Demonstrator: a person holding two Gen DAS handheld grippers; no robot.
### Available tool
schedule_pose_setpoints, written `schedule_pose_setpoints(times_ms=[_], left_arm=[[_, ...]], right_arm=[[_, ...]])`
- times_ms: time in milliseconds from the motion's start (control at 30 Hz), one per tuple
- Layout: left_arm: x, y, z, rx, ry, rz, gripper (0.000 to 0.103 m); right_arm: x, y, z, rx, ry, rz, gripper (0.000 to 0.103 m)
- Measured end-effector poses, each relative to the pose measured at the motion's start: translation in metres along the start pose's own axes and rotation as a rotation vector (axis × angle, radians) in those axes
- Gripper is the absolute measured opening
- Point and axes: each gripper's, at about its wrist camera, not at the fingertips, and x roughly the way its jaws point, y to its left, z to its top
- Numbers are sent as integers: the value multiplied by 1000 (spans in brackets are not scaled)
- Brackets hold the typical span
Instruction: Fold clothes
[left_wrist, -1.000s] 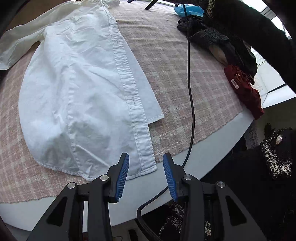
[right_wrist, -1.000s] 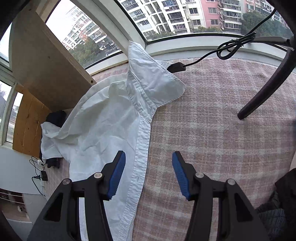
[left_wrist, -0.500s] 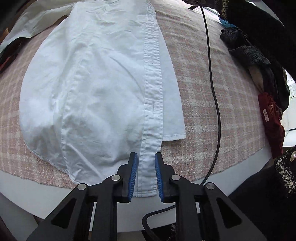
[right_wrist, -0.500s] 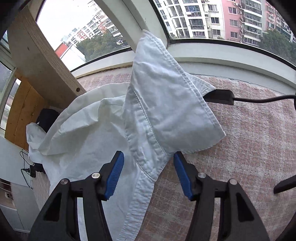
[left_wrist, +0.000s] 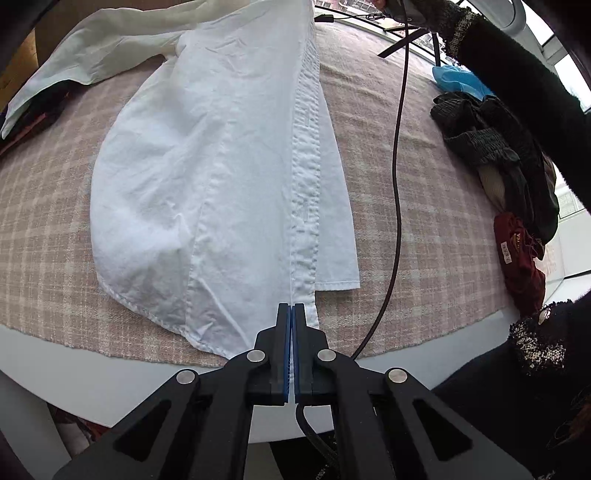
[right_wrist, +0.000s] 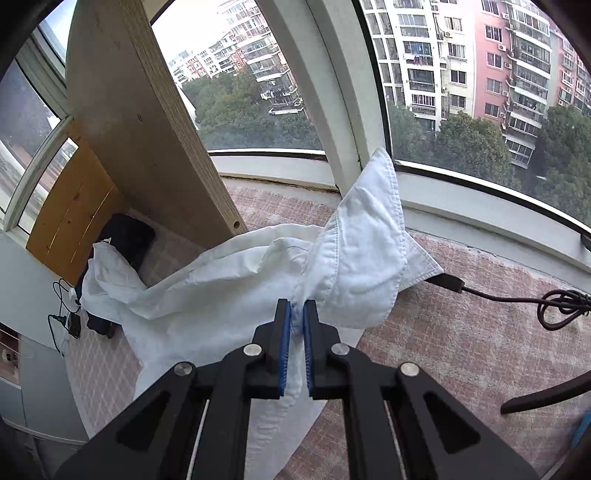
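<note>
A white button-up shirt (left_wrist: 207, 162) lies lengthwise on a pink plaid tablecloth (left_wrist: 406, 221). My left gripper (left_wrist: 291, 309) is shut on the bottom hem of its button placket, near the table's front edge. In the right wrist view my right gripper (right_wrist: 296, 308) is shut on the shirt (right_wrist: 221, 295) at the neck end of the placket, just below the collar (right_wrist: 365, 254), which stands lifted off the cloth. One sleeve (right_wrist: 110, 273) trails off to the left.
A black cable (left_wrist: 397, 155) runs along the cloth right of the shirt; its plug (right_wrist: 448, 283) lies by the collar. Dark clothes (left_wrist: 491, 147), a maroon garment (left_wrist: 521, 258) and a blue item (left_wrist: 458, 79) sit at the right. A wooden board (right_wrist: 140, 125) and window frame stand behind.
Both grippers moved forward onto the shirt and closed: the left on the bottom of the placket, the right on the placket below the collar. The collar end is now lifted.
</note>
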Motion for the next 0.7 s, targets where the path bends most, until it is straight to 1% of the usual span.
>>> schedule_pose_setpoints(times_ms=[67, 133, 233, 300, 367, 467, 567, 600, 633, 667, 700], left_arm=[[-20, 22, 9, -23, -51, 50, 0], [-45, 50, 19, -67, -112, 113, 0], [-81, 96, 26, -138, -209, 193, 0], [-92, 120, 29, -155, -240, 268, 0], [-88, 142, 32, -181, -226, 307, 0], [-63, 166, 36, -217, -178, 346, 0], [-32, 188, 34, -249, -106, 353, 0], [-24, 195, 33, -267, -82, 344, 1], [-18, 200, 31, -283, -63, 344, 4], [-14, 205, 30, -298, -49, 354, 5], [-14, 206, 27, -306, -46, 358, 5]], right_arm=[[-6, 8, 10, -1, -18, -3, 7], [-13, 20, 23, -25, -48, -10, 7], [-23, 43, 52, -70, -97, -13, 7], [-18, 60, 62, -90, -106, -9, 7], [-6, 78, 68, -113, -99, 5, 7], [18, 99, 62, -170, -77, -20, 7], [47, 109, 51, -185, -29, -37, 7], [59, 111, 48, -188, 1, -42, 8], [71, 112, 45, -192, 37, -47, 10], [80, 112, 42, -197, 72, -62, 18], [87, 112, 39, -203, 108, -80, 22]])
